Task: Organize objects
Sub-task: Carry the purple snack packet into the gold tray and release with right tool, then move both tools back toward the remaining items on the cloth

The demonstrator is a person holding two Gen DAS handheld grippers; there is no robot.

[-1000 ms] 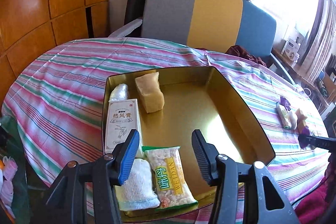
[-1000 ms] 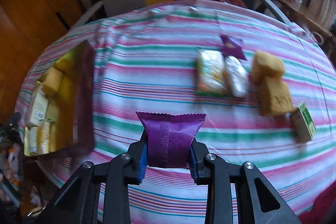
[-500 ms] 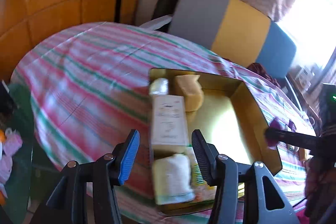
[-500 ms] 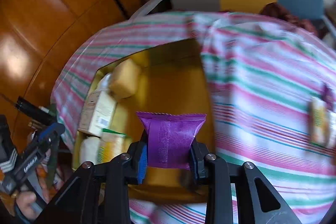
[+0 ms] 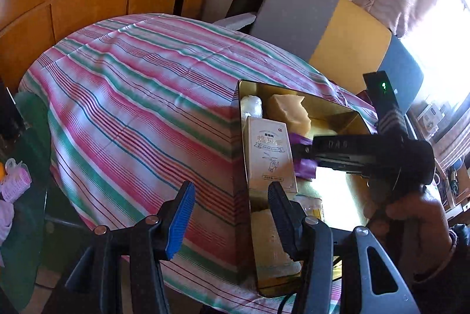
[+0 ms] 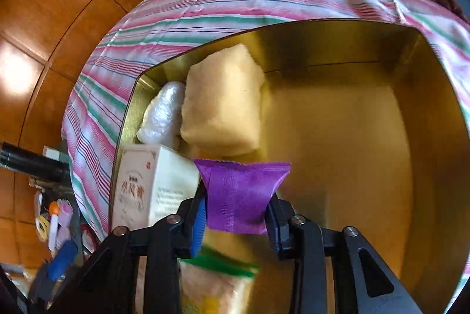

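Purple packet [image 6: 241,196] has gone from over the bare striped tablecloth [image 5: 141,96], a second back, to inside the gold tin [image 6: 434,96], hanging just beside the white box [image 6: 155,184] and near the yellow sponge block [image 6: 223,99]. My right gripper [image 6: 235,223] has it between the pads, but the jaws are opening now, so I read this as the release. Left gripper [image 5: 232,214] hangs half open on nothing, now nearer the tin's left wall, its right finger over the box end. One more item filed; I'd go back for the rest.
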